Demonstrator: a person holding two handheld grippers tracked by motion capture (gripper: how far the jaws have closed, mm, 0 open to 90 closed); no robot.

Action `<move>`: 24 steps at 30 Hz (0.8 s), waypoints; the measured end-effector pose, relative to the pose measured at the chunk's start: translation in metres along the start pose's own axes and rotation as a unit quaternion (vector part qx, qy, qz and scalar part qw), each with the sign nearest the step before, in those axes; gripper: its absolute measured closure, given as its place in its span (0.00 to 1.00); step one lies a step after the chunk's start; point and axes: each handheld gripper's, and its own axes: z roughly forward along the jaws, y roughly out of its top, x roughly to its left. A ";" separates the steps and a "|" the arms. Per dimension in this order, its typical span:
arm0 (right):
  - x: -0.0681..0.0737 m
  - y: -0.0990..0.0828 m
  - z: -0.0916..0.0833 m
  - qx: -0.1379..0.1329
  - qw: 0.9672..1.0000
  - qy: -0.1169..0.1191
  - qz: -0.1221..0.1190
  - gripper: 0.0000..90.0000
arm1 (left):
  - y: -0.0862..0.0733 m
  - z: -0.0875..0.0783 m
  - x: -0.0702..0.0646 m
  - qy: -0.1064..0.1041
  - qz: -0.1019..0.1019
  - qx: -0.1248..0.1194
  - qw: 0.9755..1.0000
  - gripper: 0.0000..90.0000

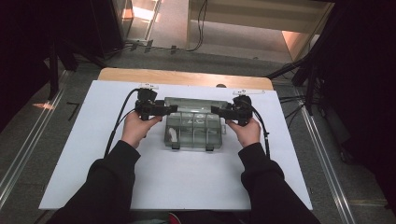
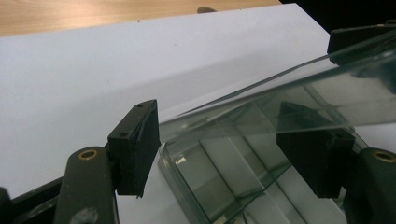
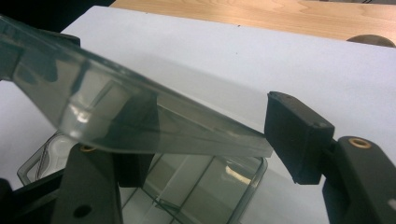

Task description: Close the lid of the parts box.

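Tongs, left [image 1: 173, 108] and right [image 1: 215, 110], are standing open astride the box lid [image 1: 194, 103]; you are risking it dropping onto the box [image 1: 192, 133].

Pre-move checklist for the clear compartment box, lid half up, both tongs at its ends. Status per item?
1. Clear plastic compartment box sits flat on the white board: ok.
2. Hinged transparent lid is raised: ok, partly up and tilted.
3. Left tongs gripping the lid: not ok; the jaws straddle the box's corner with a gap at the near pad.
4. Right tongs gripping the lid: cannot tell; the lid's edge lies next to the far pad, and contact is unclear.
5. Small white item in the front-left compartment is settled: ok.
6. Front latches released: ok, hanging loose.
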 end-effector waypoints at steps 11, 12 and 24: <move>0.001 -0.001 -0.004 -0.004 1.000 0.005 -0.005 0.37 | -0.006 -0.023 0.002 -0.003 0.004 0.033 0.999 0.44; 0.001 -0.001 -0.004 -0.004 1.000 0.005 -0.006 0.37 | -0.006 -0.025 0.001 -0.003 0.003 0.036 0.999 0.48; 0.004 -0.001 -0.006 -0.005 1.000 0.006 -0.009 0.36 | -0.006 -0.029 -0.004 -0.064 0.005 0.042 0.997 0.90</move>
